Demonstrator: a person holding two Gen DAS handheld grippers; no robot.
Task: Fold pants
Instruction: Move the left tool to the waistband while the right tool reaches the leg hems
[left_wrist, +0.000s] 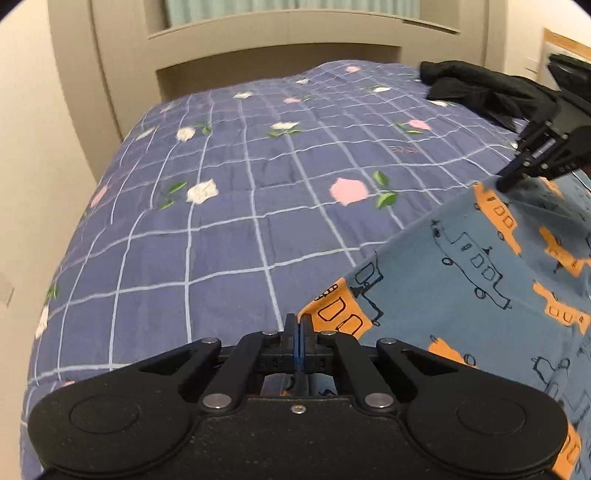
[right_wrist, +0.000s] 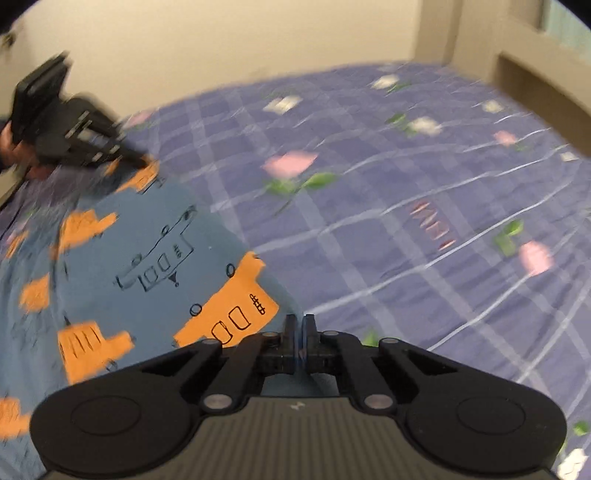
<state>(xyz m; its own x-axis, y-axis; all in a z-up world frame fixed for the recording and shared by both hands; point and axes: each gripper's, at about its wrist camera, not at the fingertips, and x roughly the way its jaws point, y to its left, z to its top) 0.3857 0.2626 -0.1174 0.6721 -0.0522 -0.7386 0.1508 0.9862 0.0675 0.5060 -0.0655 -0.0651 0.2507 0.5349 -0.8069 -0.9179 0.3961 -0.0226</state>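
The pants (left_wrist: 461, 273) are blue with orange vehicle prints and black line drawings; they also show in the right wrist view (right_wrist: 129, 266). They hang stretched above the bed between my two grippers. My left gripper (left_wrist: 298, 321) is shut on one corner of the pants. My right gripper (right_wrist: 300, 321) is shut on another corner. Each gripper shows in the other's view, the right one (left_wrist: 506, 182) at the upper right and the left one (right_wrist: 142, 162) at the upper left, both pinching the fabric edge. The right wrist view is motion-blurred.
The bed's purple checked quilt (left_wrist: 229, 206) with pink and white flowers fills both views. A black garment (left_wrist: 480, 92) lies at the far right of the bed. A beige headboard (left_wrist: 277, 48) and walls surround the bed.
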